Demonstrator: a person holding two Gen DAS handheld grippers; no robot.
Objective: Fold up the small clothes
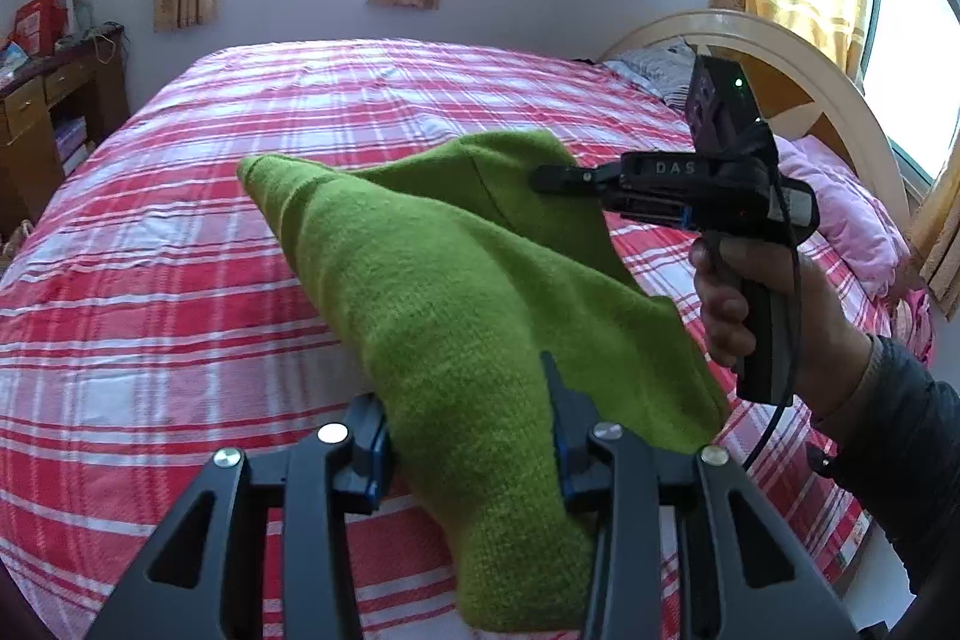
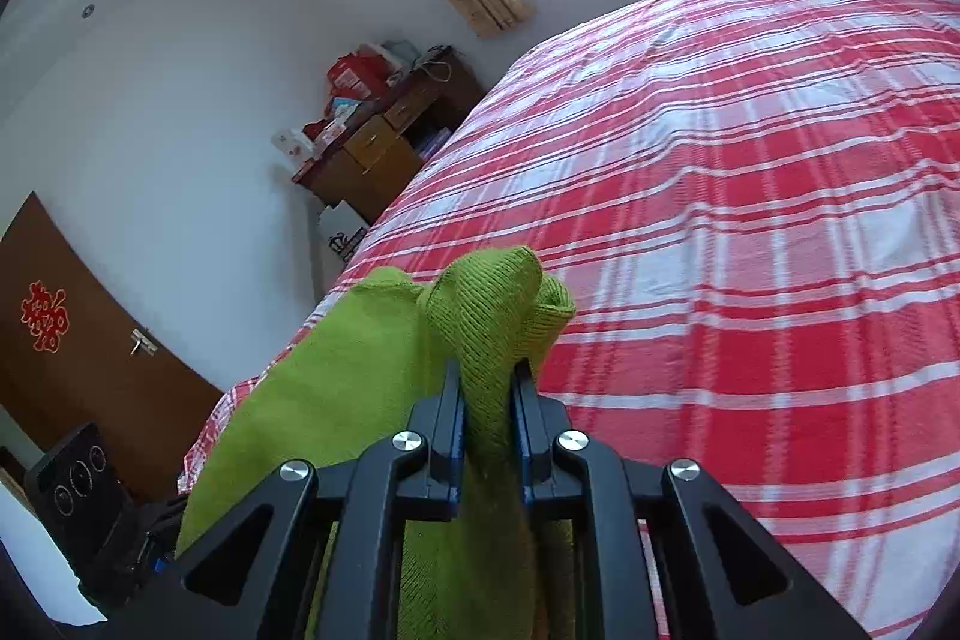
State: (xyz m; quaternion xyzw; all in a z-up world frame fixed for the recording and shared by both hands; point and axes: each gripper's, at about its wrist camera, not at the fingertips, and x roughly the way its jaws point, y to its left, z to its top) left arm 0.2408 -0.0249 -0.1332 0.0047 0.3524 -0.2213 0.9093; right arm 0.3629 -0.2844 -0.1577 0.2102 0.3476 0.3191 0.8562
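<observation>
A green knitted garment [image 1: 456,280] hangs lifted above the red plaid bed [image 1: 180,280], stretched between both grippers. My left gripper [image 1: 459,382] is shut on a thick bunch of it at the near end, with fabric filling the gap between the fingers. My right gripper [image 1: 540,178], held by a person's hand [image 1: 732,304], pinches the far edge of the cloth. In the right wrist view the right gripper [image 2: 486,367] has its jaws nearly together, with a fold of the green garment [image 2: 492,298] pressed between the pads and sticking up past them. The bed [image 2: 750,220] lies below.
A wooden desk [image 1: 36,112] with clutter on top stands by the bed's far left corner, also shown as the desk [image 2: 384,148]. A curved headboard [image 1: 780,52] and pink bedding [image 1: 840,202] are at the right. A brown door [image 2: 72,328] and a black speaker [image 2: 78,478] stand off the bed.
</observation>
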